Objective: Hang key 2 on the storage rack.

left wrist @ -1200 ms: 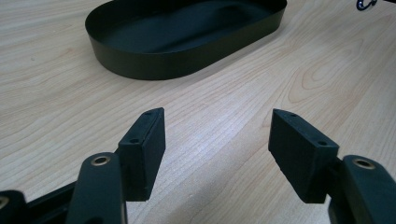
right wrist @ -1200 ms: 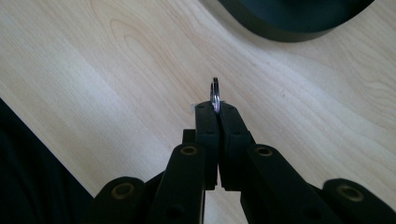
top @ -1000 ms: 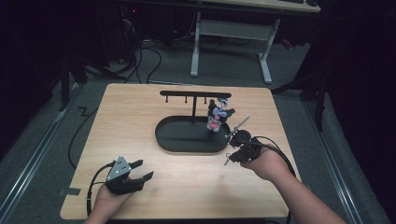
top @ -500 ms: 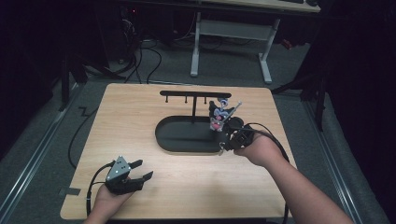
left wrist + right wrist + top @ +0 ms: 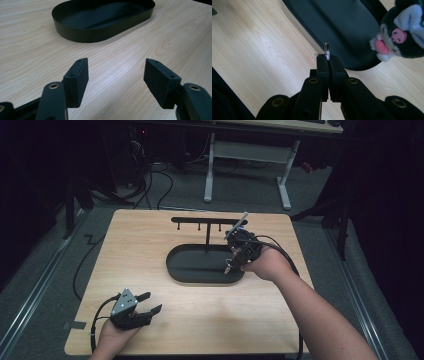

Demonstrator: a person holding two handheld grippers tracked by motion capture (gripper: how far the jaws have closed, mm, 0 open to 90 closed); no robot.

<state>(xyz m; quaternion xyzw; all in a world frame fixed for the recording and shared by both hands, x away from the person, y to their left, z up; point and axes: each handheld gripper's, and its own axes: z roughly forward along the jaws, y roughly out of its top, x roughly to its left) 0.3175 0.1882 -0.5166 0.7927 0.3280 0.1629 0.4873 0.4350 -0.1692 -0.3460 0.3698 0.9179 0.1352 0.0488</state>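
In the right gripper view my right gripper (image 5: 328, 58) is shut on a thin metal key ring (image 5: 327, 51). A black plush toy (image 5: 402, 37) with a pink nose and a pale bow shows off to the right of the jaws. From above, the right gripper (image 5: 229, 266) hovers over the right end of the black oval tray (image 5: 195, 265), close to the post of the black hook rack (image 5: 205, 220). My left gripper (image 5: 147, 309) rests on the table at the front left, and its jaws (image 5: 116, 75) stand open with nothing between them.
The wooden table (image 5: 150, 245) has bare room left of the tray and along the front. Cables trail from both grippers. A metal desk frame (image 5: 247, 165) stands on the floor beyond the table's far edge.
My right hand has moved left and up with the ring, from beside the tray's right end to over it. The plush is now covered by the hand from above. The left gripper has stayed still.
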